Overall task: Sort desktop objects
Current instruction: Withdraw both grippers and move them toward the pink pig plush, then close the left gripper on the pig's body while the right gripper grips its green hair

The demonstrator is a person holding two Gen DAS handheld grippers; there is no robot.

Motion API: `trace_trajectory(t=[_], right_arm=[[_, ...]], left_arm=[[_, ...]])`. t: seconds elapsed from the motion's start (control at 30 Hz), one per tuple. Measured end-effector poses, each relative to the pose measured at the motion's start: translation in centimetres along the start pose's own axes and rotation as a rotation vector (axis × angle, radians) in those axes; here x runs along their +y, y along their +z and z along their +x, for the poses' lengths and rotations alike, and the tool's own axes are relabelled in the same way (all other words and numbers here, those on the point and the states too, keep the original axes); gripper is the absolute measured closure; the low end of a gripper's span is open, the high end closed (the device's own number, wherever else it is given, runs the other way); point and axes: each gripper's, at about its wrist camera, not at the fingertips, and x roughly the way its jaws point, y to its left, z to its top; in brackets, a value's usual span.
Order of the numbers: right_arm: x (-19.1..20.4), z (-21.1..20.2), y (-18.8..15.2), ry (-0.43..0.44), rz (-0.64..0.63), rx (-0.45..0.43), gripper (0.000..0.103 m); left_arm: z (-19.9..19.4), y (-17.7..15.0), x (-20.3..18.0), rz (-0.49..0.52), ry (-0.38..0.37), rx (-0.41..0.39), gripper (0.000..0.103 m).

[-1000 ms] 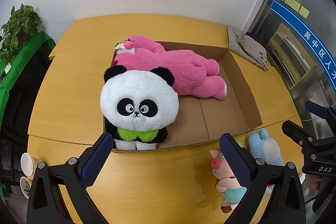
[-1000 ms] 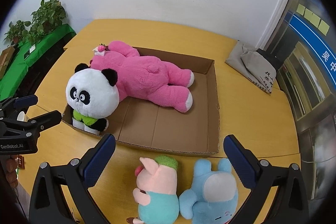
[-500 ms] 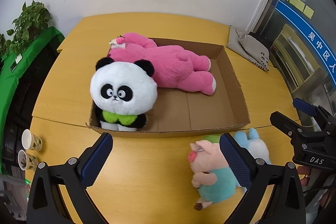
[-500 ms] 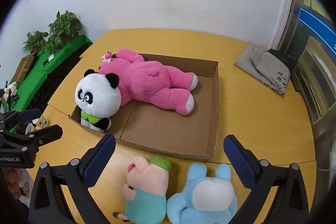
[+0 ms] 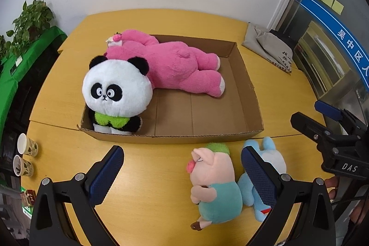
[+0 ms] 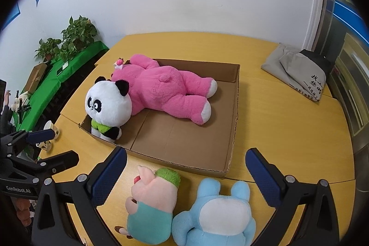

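A shallow cardboard box (image 5: 250, 93) (image 6: 233, 130) lies on the yellow table. In it a panda plush (image 5: 116, 91) (image 6: 107, 105) sits at the near left corner and a pink bear plush (image 5: 175, 63) (image 6: 166, 89) lies along the back. A pig plush (image 5: 214, 181) (image 6: 152, 197) and a blue plush (image 5: 274, 160) (image 6: 221, 216) lie on the table before the box. My left gripper (image 5: 182, 174) (image 6: 53, 146) is open and empty above the table, left of the pig. My right gripper (image 6: 186, 174) (image 5: 318, 117) is open and empty above the two plushes.
Two paper cups (image 5: 25, 153) stand at the table's left edge. A grey folded bag (image 5: 272, 47) (image 6: 297, 68) lies at the far right. Potted plants (image 6: 71, 36) and a green-covered table (image 5: 20, 59) stand to the left. A white wall is behind.
Both grippers have pulled back and risen from the box, so the panda looks smaller. The pig and blue plush have come further into the left wrist view. Both stay open.
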Motion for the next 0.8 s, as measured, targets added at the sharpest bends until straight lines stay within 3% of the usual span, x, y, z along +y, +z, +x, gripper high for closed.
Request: trace_trajectory(t=[0.1, 0.3, 0.43, 0.57, 0.6, 0.67, 0.8], right_arm=[[-1.3, 0.5, -1.1, -0.002, 0.019, 0.024, 0.000], [-4.0, 2.3, -4.0, 0.003, 0.116, 0.143, 0.000], [-2.4, 4.6, -4.1, 0.045, 0.110, 0.219, 0.000], [1.0, 10.6, -4.0, 0.144, 0.098, 0.364, 0.000], [1.6, 12.2, -4.2, 0.166, 0.107, 0.396, 0.003], [2.4, 14.9, -4.5, 0.188, 0.124, 0.458, 0.006], [2.9, 18.6, -5.3, 0.188, 0.159, 0.548, 0.011]], left_arm=[[1.7, -0.7, 0.2, 0.005, -0.038, 0.038, 0.000], [7.3, -3.5, -0.7, 0.031, -0.194, 0.177, 0.000], [11.3, -6.3, -1.7, 0.032, -0.269, 0.296, 0.000], [14.2, -9.0, -2.4, 0.009, -0.286, 0.388, 0.000], [14.8, -9.5, -2.4, -0.006, -0.282, 0.406, 0.001], [16.0, -10.5, -1.4, -0.134, -0.301, 0.441, 0.000], [16.2, -11.5, -1.4, -0.206, -0.354, 0.445, 0.000]])
